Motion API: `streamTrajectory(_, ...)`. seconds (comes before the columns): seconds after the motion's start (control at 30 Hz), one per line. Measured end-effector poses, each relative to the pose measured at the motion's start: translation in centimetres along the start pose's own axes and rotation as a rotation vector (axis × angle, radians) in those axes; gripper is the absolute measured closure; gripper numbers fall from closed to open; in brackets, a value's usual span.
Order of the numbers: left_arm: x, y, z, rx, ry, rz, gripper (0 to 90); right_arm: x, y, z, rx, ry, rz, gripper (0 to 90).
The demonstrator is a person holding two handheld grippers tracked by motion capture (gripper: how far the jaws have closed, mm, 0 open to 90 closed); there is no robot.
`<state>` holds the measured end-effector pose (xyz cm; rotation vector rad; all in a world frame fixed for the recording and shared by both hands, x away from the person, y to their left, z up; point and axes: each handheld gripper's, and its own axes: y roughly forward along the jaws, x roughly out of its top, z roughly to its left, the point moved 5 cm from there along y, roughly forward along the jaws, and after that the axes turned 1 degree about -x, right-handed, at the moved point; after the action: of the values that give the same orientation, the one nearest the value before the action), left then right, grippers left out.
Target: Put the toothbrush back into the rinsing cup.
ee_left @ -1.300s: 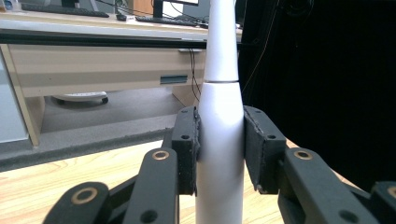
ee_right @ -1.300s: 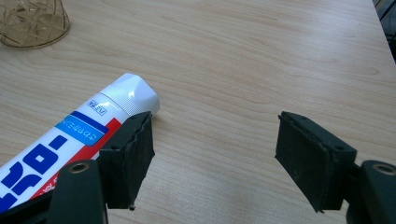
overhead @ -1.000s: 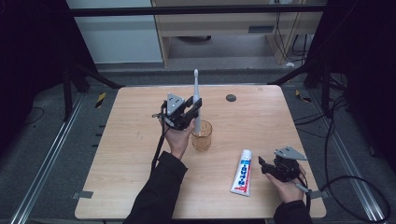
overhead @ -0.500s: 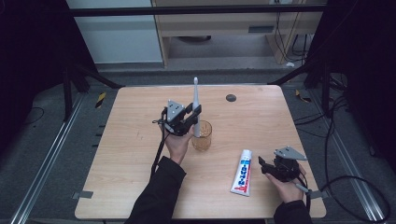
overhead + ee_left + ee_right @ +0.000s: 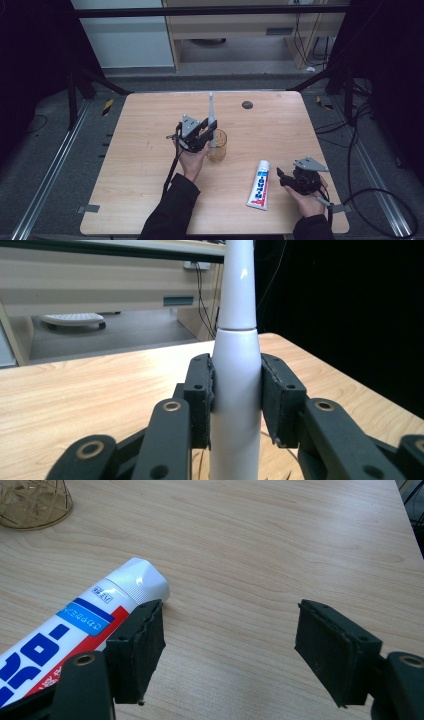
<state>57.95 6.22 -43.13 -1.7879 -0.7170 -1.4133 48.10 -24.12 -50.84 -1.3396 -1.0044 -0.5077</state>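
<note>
Over table (image 5: 150,165): toothbrush (image 5: 236,390) btwn left claw (image 5: 235,400) pads

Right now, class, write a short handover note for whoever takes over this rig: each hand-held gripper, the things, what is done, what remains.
Left hand-held gripper: shut on the white electric toothbrush, upright, over the amber cup.
Right hand-held gripper: open, resting on the table beside the toothpaste tube, not holding it.
Done: toothbrush picked up.
Left: lower it into the cup and release; probably the tube next.
</note>
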Motion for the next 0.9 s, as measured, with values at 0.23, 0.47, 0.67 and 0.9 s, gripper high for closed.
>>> streamTrajectory(0.23, -0.9, 0.0, 0.0, -0.01, 0.016, 0.018, 66.7, 0.0, 0.0, 0.1, -0.001, 0.0, 0.001, 27.6)
streamTrajectory(0.47, -1.7, 0.1, 0.1, -0.02, 0.02, 0.036, 66.7, 0.0, 0.0, 0.1, 0.0, 0.002, 0.001, 27.5)
streamTrajectory(0.67, -2.3, 0.0, 0.1, -0.028, 0.027, 0.044, 66.7, 0.0, 0.0, 0.2, 0.0, 0.0, 0.001, 27.5)
streamTrajectory(0.9, -2.7, -0.1, 0.1, -0.042, 0.034, 0.058, 66.4, 0.1, 0.1, 0.2, -0.002, -0.005, 0.001, 27.4)
